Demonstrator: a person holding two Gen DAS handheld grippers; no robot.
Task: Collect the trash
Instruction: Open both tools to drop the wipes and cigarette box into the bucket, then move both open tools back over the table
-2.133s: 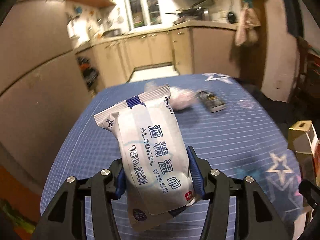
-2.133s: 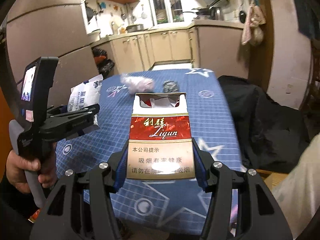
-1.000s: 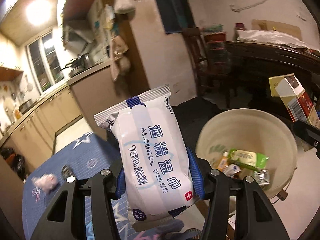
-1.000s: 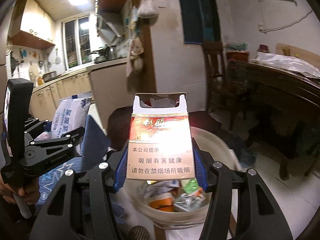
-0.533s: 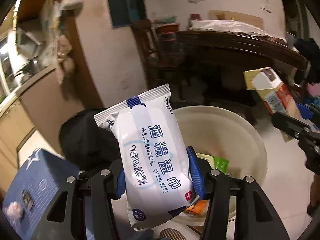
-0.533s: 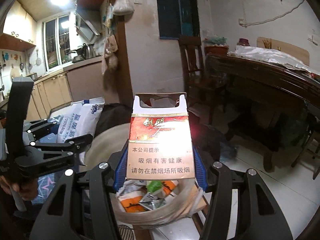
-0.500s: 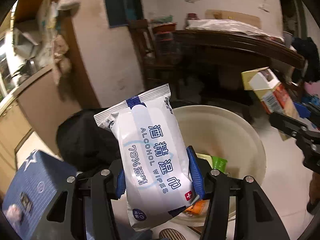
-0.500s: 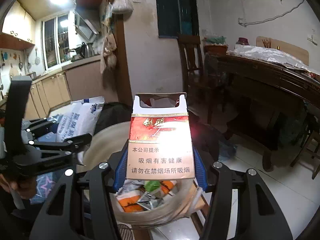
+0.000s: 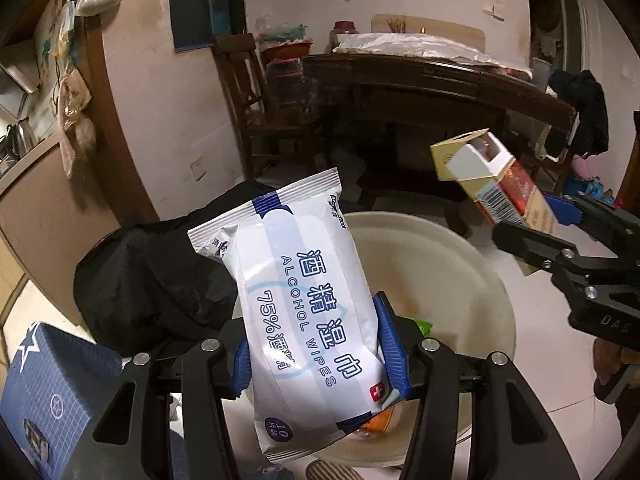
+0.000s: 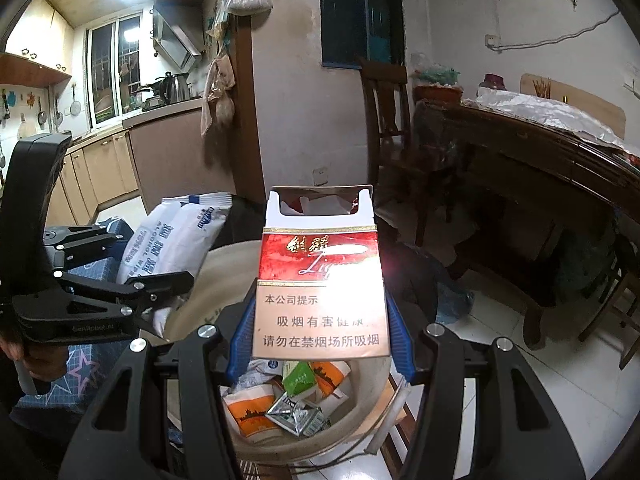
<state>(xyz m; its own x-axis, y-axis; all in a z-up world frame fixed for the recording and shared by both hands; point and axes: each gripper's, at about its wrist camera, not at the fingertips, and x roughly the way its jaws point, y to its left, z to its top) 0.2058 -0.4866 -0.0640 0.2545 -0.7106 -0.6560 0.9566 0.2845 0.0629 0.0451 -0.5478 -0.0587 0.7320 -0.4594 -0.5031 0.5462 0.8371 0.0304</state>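
My left gripper (image 9: 316, 344) is shut on a white and blue alcohol wipes pack (image 9: 304, 304) and holds it over the near rim of a cream trash bin (image 9: 460, 264). My right gripper (image 10: 320, 336) is shut on an open red and white cigarette box (image 10: 320, 280) and holds it above the same bin (image 10: 372, 396), which holds several wrappers and cartons. The right gripper with the box (image 9: 500, 184) shows at the right of the left wrist view. The left gripper with the pack (image 10: 172, 240) shows at the left of the right wrist view.
A black garment (image 9: 152, 280) lies left of the bin. The blue star-patterned table (image 9: 48, 392) is at the lower left. A dark wooden table (image 10: 540, 168) and a chair (image 10: 388, 120) stand behind the bin. The floor (image 10: 568, 396) is white tile.
Both grippers have swung from the blue table over to the trash bin, each still holding its item. In the last half second they have come a little closer over the bin.
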